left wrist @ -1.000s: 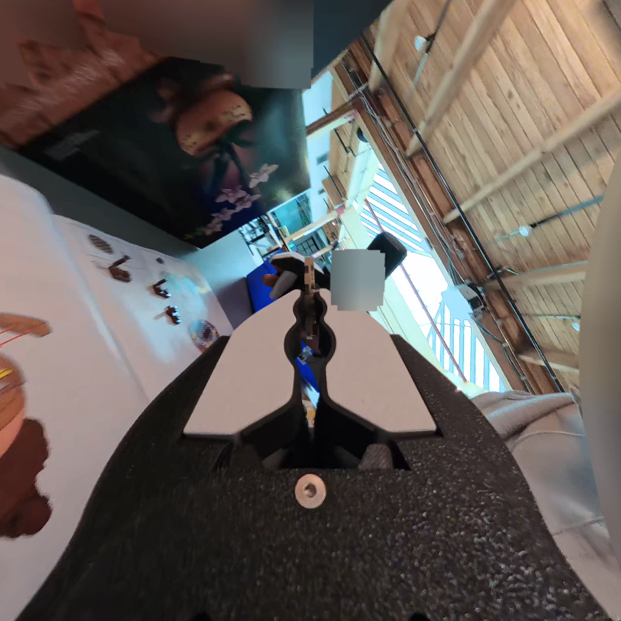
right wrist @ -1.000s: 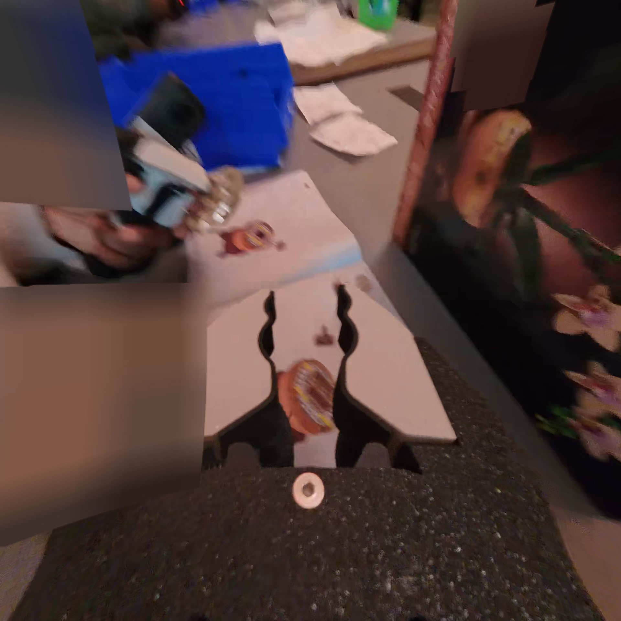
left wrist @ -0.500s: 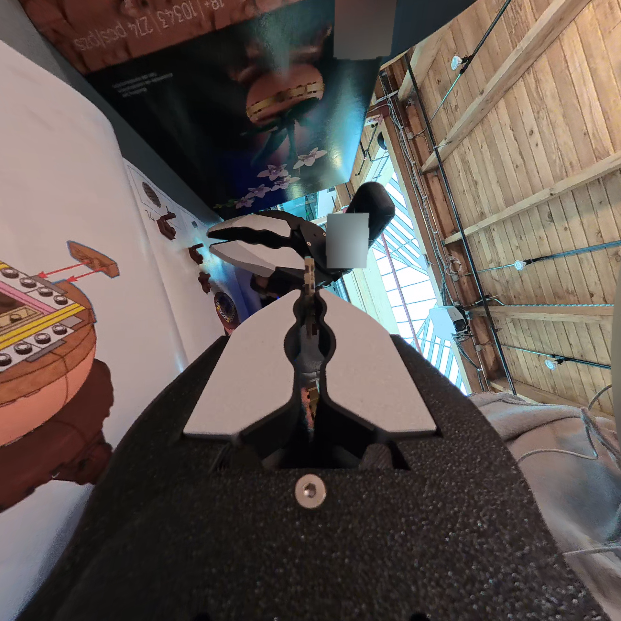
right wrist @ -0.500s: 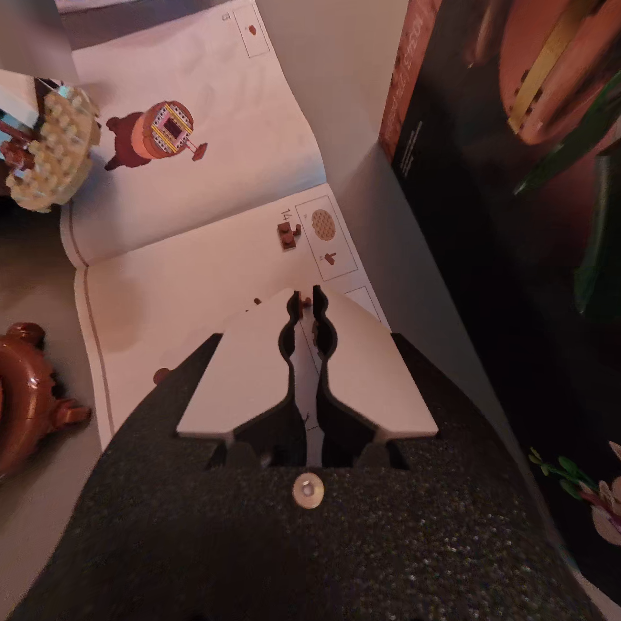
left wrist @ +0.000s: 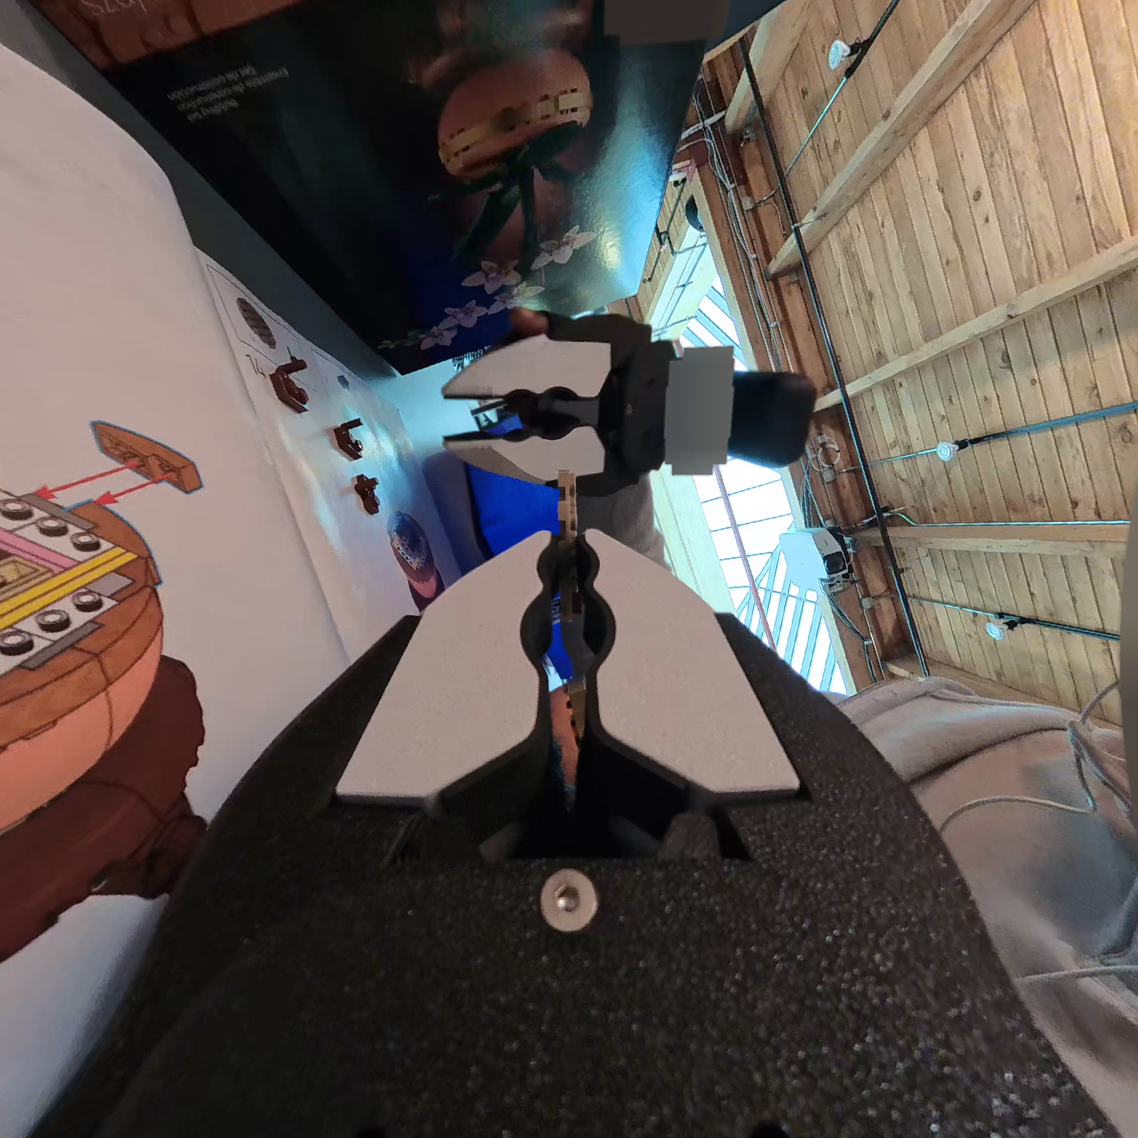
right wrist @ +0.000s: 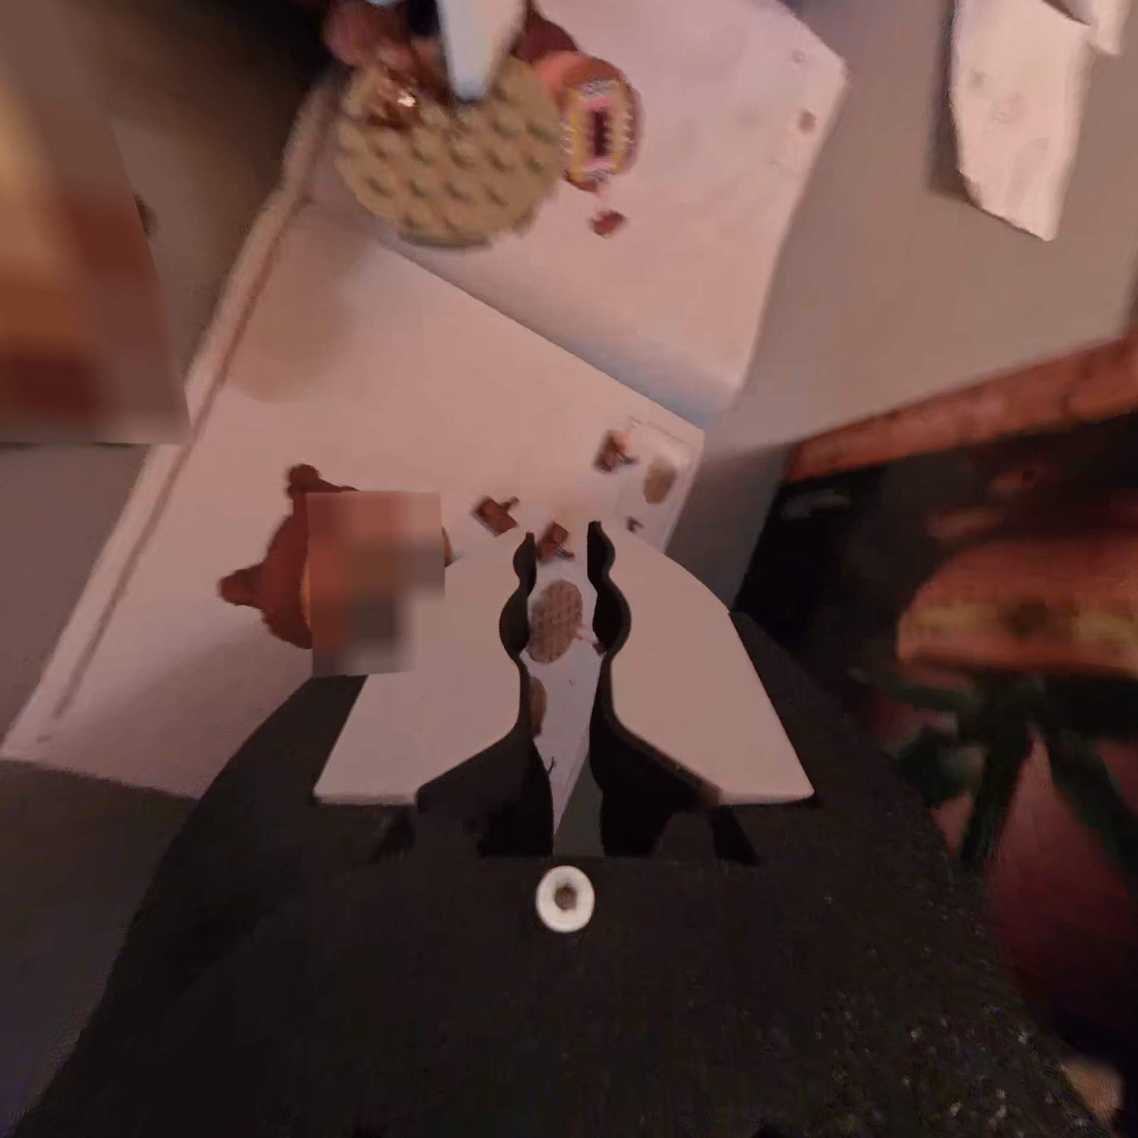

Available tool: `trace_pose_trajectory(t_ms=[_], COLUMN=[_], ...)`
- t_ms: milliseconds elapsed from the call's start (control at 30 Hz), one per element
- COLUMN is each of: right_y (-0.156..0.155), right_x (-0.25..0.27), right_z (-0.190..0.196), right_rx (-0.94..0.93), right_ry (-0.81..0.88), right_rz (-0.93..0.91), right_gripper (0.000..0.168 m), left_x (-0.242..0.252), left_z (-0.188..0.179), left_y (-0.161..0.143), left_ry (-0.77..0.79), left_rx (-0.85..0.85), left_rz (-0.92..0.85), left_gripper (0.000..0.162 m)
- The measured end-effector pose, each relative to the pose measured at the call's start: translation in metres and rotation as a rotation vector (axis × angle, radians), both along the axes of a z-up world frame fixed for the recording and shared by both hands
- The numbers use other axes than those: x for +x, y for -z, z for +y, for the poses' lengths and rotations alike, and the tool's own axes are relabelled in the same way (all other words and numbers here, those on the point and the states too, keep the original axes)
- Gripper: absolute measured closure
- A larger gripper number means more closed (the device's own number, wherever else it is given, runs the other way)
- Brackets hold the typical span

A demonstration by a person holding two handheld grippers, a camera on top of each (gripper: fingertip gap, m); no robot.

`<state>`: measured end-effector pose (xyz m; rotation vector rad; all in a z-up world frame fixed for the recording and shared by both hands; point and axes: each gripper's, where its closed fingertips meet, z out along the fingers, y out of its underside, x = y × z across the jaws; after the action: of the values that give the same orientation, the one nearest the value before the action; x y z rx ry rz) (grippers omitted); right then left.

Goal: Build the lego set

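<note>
My left gripper [left wrist: 569, 540] is shut on a tan round studded plate [left wrist: 566, 502], seen edge-on between the tips. The plate also shows in the right wrist view [right wrist: 449, 154], blurred at the top, with one left fingertip [right wrist: 471, 55] on it and brown parts behind it. My right gripper [right wrist: 560, 536] is open and empty above the open instruction booklet [right wrist: 400, 431]. In the left wrist view the right gripper [left wrist: 449, 419] hangs just beyond the plate, its jaws apart, pointing left towards the booklet [left wrist: 123, 308].
The dark lego box [left wrist: 382, 172] stands upright past the booklet and fills the right of the right wrist view [right wrist: 985, 616]. White paper sheets [right wrist: 1034, 111] lie on the grey table [right wrist: 862, 308]. A grey sleeve [left wrist: 1016, 831] is at the right. The tips of one gripper are about 10 cm away from the tips of the other.
My right gripper went from nearly shut to open and swung over the booklet. In the left wrist view it came closer to the plate. The left gripper kept its hold.
</note>
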<state>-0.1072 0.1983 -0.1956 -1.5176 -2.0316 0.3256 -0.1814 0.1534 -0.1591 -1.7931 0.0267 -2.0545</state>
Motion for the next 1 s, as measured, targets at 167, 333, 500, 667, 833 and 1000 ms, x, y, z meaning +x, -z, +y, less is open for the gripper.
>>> trace_pose_trajectory(t_ms=[167, 333, 500, 667, 833, 1000], right_y=[0.021, 0.025, 0.027, 0.036, 0.044, 0.034], right_x=[-0.006, -0.003, -0.009, -0.01, -0.009, -0.014], right_z=[-0.008, -0.001, -0.017, -0.011, -0.009, -0.037], right_rx=[-0.128, -0.345, -0.389, -0.342, -0.329, -0.26], right_ry=[-0.004, 0.597, 0.886, 0.943, 0.884, 0.376], right_rz=[-0.188, -0.074, 0.112, 0.122, 0.065, 0.008], right_gripper=[0.156, 0.156, 0.15, 0.157, 0.166, 0.166], left_x=[-0.003, -0.006, -0.006, -0.005, -0.004, -0.003], left_z=[0.003, 0.008, 0.009, 0.007, 0.007, 0.003], left_y=[0.001, 0.002, 0.003, 0.003, 0.004, 0.008], left_ry=[-0.025, -0.075, -0.061, -0.043, -0.037, 0.008], left_rx=[-0.009, -0.012, -0.032, -0.037, -0.045, -0.067], left_rz=[-0.01, -0.001, -0.02, -0.023, -0.017, 0.005], left_gripper=[0.158, 0.159, 0.158, 0.158, 0.158, 0.158])
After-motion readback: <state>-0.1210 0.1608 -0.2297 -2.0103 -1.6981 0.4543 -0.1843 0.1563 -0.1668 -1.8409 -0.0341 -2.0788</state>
